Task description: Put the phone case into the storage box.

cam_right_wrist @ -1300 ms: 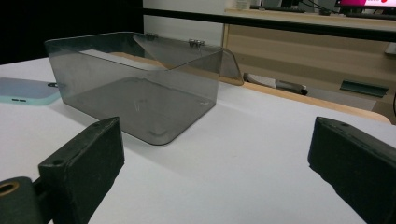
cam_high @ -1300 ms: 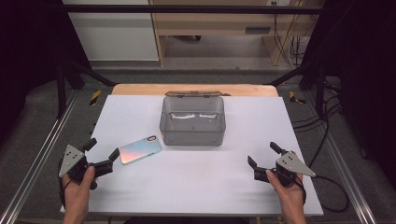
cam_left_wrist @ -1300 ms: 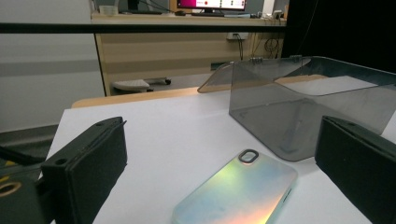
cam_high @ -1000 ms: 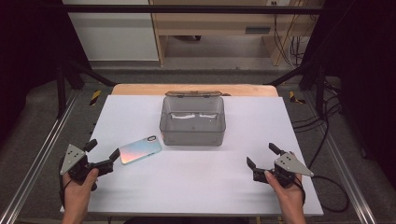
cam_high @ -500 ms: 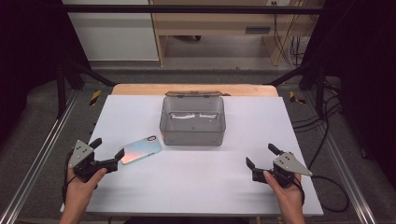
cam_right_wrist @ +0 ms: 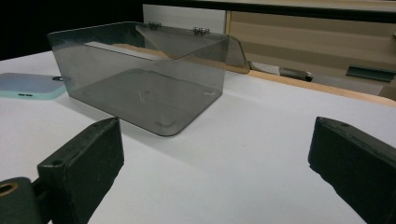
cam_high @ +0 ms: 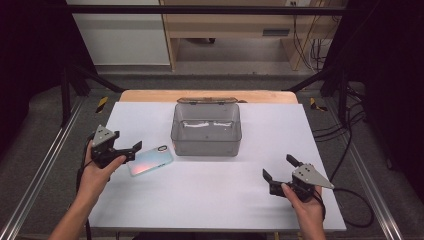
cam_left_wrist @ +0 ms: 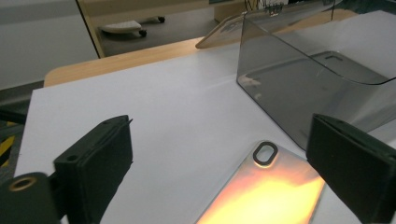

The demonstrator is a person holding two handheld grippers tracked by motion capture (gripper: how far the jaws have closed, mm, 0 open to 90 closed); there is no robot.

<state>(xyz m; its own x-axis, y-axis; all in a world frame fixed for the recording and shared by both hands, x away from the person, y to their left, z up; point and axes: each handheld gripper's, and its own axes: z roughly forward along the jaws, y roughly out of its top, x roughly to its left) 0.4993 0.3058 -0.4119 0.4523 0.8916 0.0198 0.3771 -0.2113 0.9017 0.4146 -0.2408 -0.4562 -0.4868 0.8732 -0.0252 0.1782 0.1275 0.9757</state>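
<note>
— Two jaws of left gripper (cam_high: 129, 150) spread wide, nothing held. Phone (cam_high: 150, 160) flat on table (cam_high: 210, 200), just ahead between them, beside clear box (cam_high: 206, 130).

— Lower, straddle long edges, close gently. Right gripper (cam_high: 280, 172) open too, idle, well apart.

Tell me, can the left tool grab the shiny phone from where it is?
Probably yes. The left tool is open right at the phone, which lies flat with bare table around it. The grey box sits off to the side.

Bare white table (cam_high: 210, 195) lies open in front of the clear box (cam_high: 206, 131); a phone (cam_high: 150, 160) sits just beside the box's left front corner.
</note>
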